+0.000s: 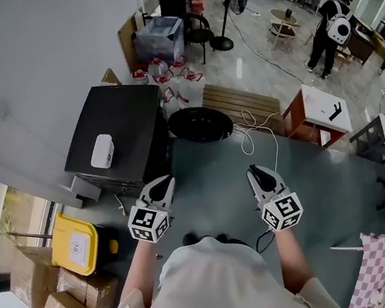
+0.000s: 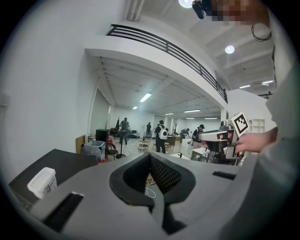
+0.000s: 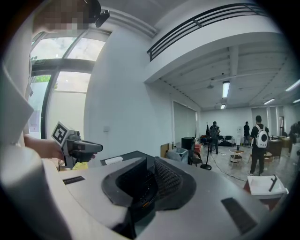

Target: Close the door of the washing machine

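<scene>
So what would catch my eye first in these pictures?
Probably the left gripper and right gripper, marked with black-and-white squares, held low in the head view's middle. Then the yellow box at lower left and the pink checked cloth at lower right.

Grey floor (image 1: 213,190) carried it all, as I watched. White cable (image 1: 277,147) trailed over it, wooden pallet (image 1: 242,102) beyond. Yellow-lidded bin (image 1: 74,244) and cardboard boxes (image 1: 62,293) stood at left. Black washing machine (image 1: 121,117) stood there too, small white box (image 1: 102,151) on top.
</scene>
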Action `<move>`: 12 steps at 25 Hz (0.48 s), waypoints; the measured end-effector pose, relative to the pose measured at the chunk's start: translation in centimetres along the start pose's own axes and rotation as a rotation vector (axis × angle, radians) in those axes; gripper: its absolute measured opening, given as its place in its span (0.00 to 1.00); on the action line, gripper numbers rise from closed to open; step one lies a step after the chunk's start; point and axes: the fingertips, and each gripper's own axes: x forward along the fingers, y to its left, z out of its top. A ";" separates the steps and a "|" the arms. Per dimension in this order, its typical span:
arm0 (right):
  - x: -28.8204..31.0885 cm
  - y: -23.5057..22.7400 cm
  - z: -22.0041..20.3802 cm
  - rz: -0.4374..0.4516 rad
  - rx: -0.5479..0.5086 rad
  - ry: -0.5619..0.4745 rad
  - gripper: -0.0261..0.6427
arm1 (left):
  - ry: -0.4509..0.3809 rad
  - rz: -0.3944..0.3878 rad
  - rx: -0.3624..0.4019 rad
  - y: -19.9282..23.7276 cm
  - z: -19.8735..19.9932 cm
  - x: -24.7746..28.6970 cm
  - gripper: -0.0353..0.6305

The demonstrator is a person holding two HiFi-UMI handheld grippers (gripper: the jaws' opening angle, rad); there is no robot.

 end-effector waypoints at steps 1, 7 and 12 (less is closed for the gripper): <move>0.2 0.3 0.0 -0.003 0.001 0.001 0.13 | 0.000 -0.004 0.000 0.2 -0.1 -0.1 0.07; 1.3 1.7 -0.8 -0.030 0.015 0.025 0.23 | 0.009 -0.034 -0.004 1.7 -0.7 -0.6 0.07; 2.5 2.5 -1.2 -0.045 0.019 0.033 0.25 | 0.017 -0.058 -0.004 3.0 -1.4 -0.5 0.07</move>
